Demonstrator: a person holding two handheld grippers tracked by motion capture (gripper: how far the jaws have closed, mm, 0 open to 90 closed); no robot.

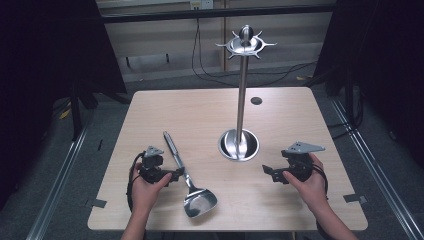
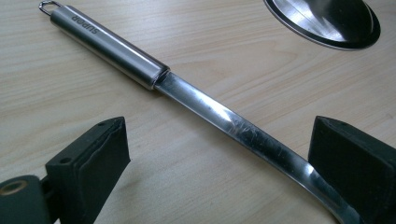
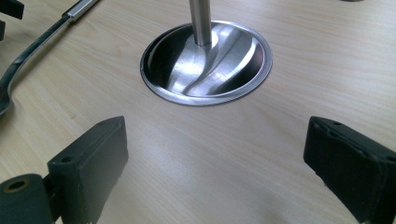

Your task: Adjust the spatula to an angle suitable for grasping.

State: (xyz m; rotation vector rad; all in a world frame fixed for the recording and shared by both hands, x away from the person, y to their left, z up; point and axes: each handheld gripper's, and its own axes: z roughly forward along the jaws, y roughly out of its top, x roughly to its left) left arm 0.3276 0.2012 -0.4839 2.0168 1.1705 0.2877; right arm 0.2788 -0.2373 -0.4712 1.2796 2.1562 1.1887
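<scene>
step: grasp spatula (image 1: 186, 170) | spatula: flat near counter's (image 1: 150, 107) front-left edge | left fingers (image 2: 100, 149) wide, straddling its shaft, not pressing | right fingers (image 3: 93, 158) wide, empty, facing stand base (image 3: 208, 65) | tip: centre shaft, close squarely.

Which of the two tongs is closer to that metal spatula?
Left. The left tongs straddle the spatula shaft; the right tongs sit across the table, beyond the stand's base.

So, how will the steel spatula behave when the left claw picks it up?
The spatula looks like polished metal, so probably stiff and slippery between the pads. Its broad blade likely makes that end heavier, so it may tilt if the left claw grips the thin neck.
</scene>
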